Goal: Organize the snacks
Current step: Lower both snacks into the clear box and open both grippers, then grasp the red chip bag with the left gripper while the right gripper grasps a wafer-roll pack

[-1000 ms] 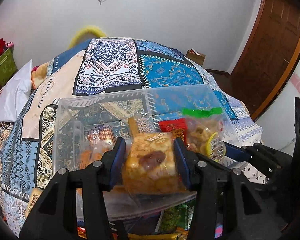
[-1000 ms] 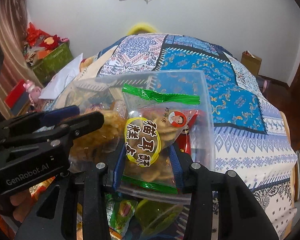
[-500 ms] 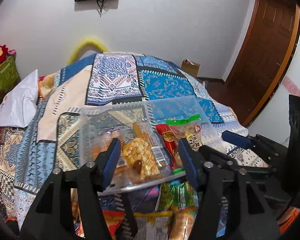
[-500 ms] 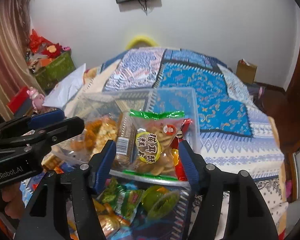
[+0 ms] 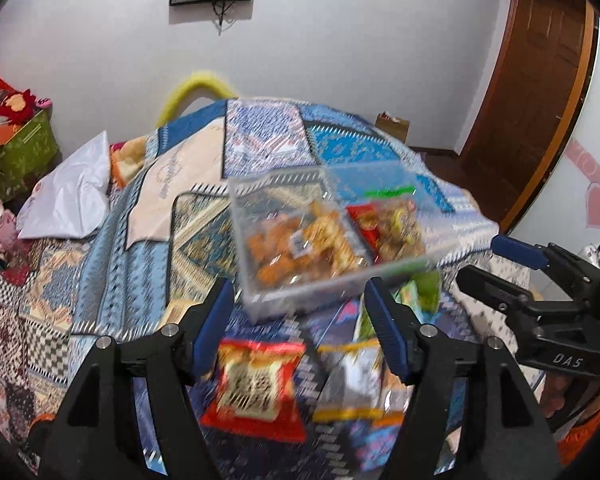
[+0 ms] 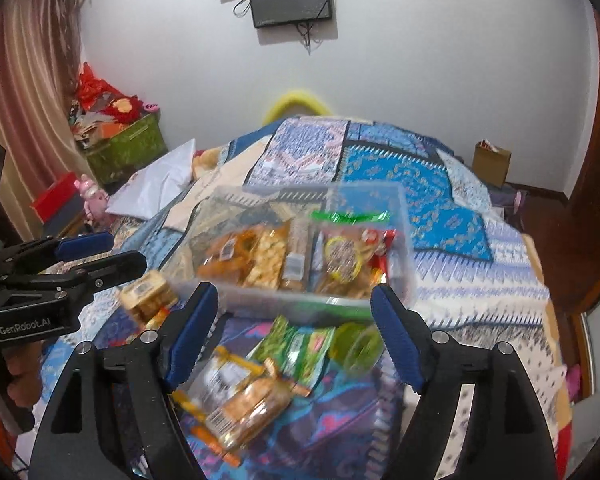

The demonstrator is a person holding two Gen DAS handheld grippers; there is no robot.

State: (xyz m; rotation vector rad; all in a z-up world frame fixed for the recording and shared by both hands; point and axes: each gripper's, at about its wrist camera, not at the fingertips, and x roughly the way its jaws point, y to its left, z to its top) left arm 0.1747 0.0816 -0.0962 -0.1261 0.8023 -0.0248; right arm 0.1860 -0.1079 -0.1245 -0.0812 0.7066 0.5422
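Patchwork bedspread (image 6: 440, 200) is the whole work surface, with the clear bin (image 6: 260, 300) sitting mid-bed as the landmark. A second ago both grippers were clamped on packets over the bin; now the left gripper (image 5: 300, 316) and right gripper (image 6: 294, 324) are both spread wide, empty and backed off, so two more snacks are stowed. Loose ones wait just in front of the bin: a red packet (image 5: 256, 388) and a green packet (image 6: 300, 350). Bed edge drops off to the bin's right, while behind it there's plenty of free quilt.
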